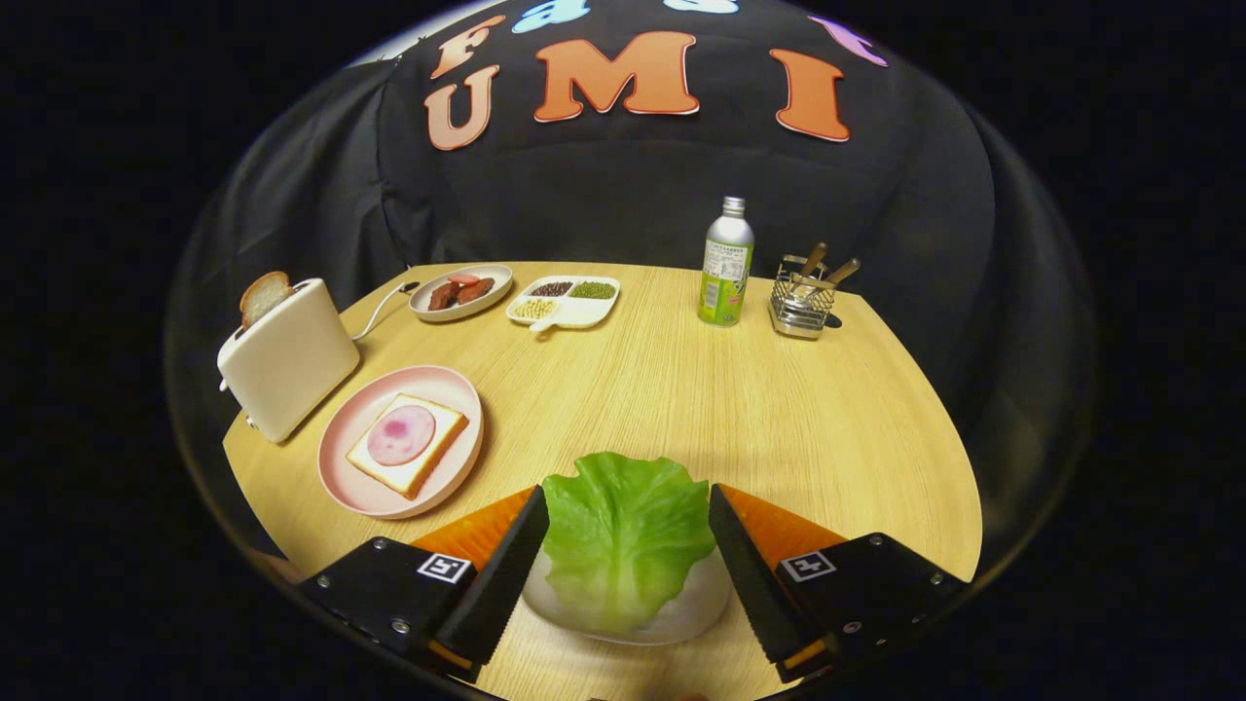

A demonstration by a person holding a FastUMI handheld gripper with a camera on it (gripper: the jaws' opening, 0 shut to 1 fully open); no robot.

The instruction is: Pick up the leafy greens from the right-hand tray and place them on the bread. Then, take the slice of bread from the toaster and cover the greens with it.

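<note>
A green lettuce leaf (625, 535) sits between my fingers, its edges touching both of them, so my gripper (628, 506) is shut on it. The leaf hangs over a small white tray (681, 613) just under the fingers. Ahead to the left, a pink plate (350, 487) holds a slice of bread (438, 453) topped with a round of ham (401, 434). Beyond that plate stands a cream toaster (292, 360) with a second slice of bread (264, 295) sticking up from its slot.
At the back of the round wooden table (779, 409) are a dish of sausage pieces (460, 291), a divided tray of beans (565, 300), a green bottle (726, 263) and a wire cutlery holder (803, 302). The toaster's cord (380, 312) runs towards the sausage dish.
</note>
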